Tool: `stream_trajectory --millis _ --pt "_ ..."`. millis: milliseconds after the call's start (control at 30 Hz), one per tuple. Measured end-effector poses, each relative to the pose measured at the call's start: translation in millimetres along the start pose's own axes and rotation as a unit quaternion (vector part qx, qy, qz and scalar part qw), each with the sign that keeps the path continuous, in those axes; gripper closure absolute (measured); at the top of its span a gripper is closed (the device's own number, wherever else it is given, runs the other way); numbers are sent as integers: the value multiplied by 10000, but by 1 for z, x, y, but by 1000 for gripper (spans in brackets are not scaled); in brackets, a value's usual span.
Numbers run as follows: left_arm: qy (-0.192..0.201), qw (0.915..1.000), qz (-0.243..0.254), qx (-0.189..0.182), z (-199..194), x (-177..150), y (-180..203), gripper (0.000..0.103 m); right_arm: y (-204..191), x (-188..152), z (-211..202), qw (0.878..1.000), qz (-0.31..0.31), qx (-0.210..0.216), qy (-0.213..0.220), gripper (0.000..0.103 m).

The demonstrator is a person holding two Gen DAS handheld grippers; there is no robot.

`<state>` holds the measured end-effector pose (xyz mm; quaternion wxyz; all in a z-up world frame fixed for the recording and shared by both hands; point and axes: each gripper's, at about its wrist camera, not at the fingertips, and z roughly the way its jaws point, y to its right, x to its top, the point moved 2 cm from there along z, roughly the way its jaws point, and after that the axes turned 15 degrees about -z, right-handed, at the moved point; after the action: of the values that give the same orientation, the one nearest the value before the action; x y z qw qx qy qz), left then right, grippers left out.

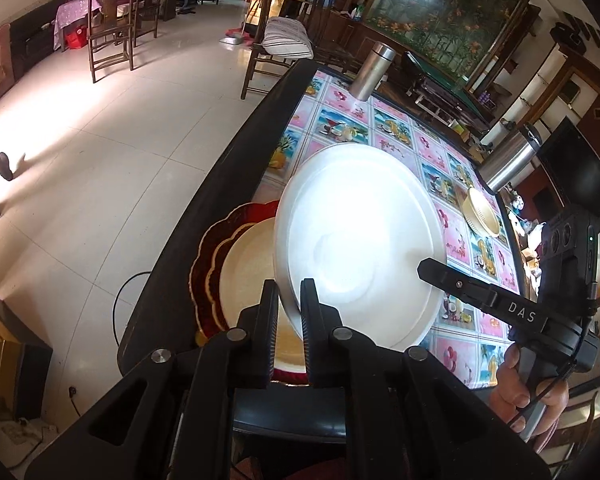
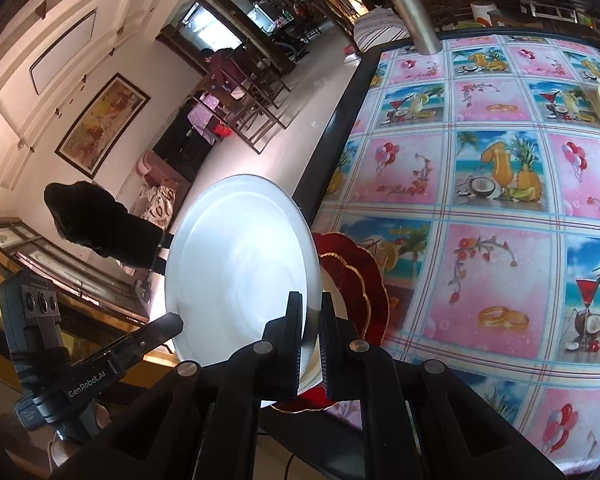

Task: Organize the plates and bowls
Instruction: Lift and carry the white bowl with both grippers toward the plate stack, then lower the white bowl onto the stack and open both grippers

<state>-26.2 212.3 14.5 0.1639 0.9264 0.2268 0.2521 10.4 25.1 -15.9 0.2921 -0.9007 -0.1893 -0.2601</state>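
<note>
A large white plate hangs tilted over the near left corner of the table, gripped at two opposite points of its rim. My left gripper is shut on the near rim. My right gripper is shut on the opposite rim, and one of its fingers shows lying across the plate's face. Under the white plate, a red scalloped plate with a gold edge and cream centre lies on the table, also visible as the red plate in the right wrist view.
The table wears a pink and blue patterned cloth inside a dark frame. A cream bowl and two steel flasks stand farther back. Tiled floor with chairs lies left, where a person stands.
</note>
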Motion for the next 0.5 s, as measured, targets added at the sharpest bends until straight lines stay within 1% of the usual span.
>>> stream_trajectory --millis 100,233,333,500 --pt "-65 9999 -76 38 5 -1 -11 94 -10 -5 13 9998 -99 -35 -155 95" --pt "-262 9995 -163 50 19 -5 -21 94 -18 -11 25 9993 -191 -118 -299 95" --pt "-403 9990 -193 45 27 -10 -26 93 -16 -16 34 9989 -177 -164 -403 95" --pt "-465 9988 -161 56 29 -11 -30 93 -13 -20 42 9982 -163 -220 -532 94"
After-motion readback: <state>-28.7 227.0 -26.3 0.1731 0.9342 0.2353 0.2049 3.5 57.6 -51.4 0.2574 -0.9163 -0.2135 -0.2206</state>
